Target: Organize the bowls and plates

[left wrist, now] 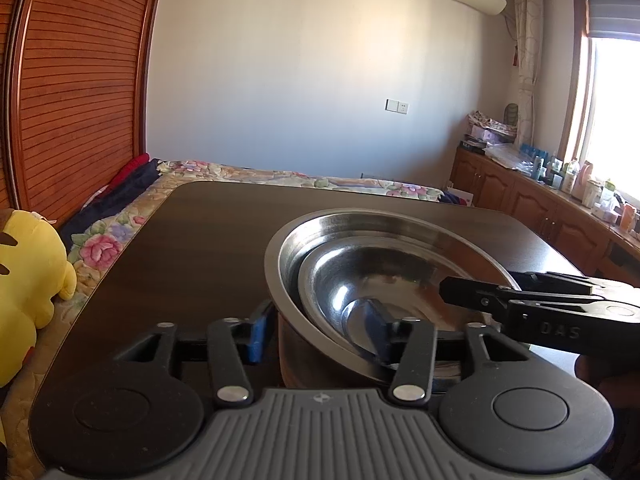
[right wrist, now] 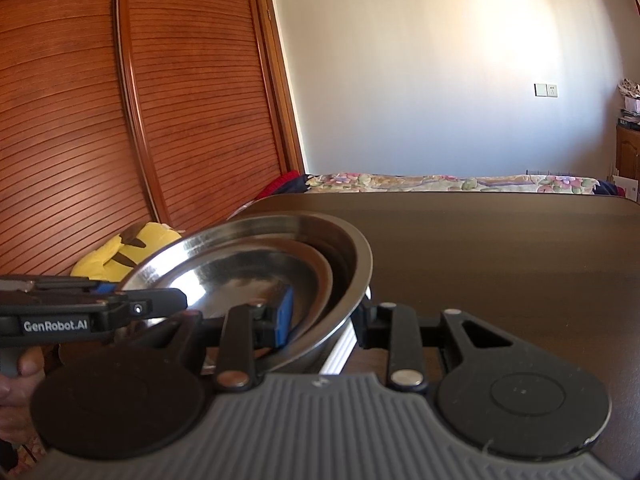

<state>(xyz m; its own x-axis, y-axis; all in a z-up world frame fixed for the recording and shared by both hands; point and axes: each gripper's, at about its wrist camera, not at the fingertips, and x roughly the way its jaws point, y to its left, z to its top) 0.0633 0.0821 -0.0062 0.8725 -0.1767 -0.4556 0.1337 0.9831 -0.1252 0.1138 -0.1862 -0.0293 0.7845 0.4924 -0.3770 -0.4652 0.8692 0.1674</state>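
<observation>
Firstly, left wrist view:
Left gripper: it is seen at the lower middle of the frame. The fingers are set wide, one blue pad outside the bowl wall and the other inside, over the rim. If the pads press the wall cannot be told.
Large steel bowl: it is placed on the dark table, at the centre right of the frame, and looks tilted.
Smaller steel bowl: it is nested inside the large one.
Right gripper: it enters from the right edge and reaches over the far right rim. Its fingers look close together; what is between them cannot be told.
Yellow plush toy: it is seen at the left edge, on the flowered bedcover.

Next, right wrist view:
Right gripper: it is seen at the lower middle. One blue pad is inside the bowls, and the other finger is outside the wall. The rim is between them; a firm hold cannot be confirmed.
Large steel bowl: it is at the centre left, tilted, with its near edge over the gripper.
Smaller steel bowl: it lies within the large one.
Left gripper: it comes from the left edge to the left rim. Its opening is hidden.
Wooden wardrobe door: it fills the upper left.
</observation>
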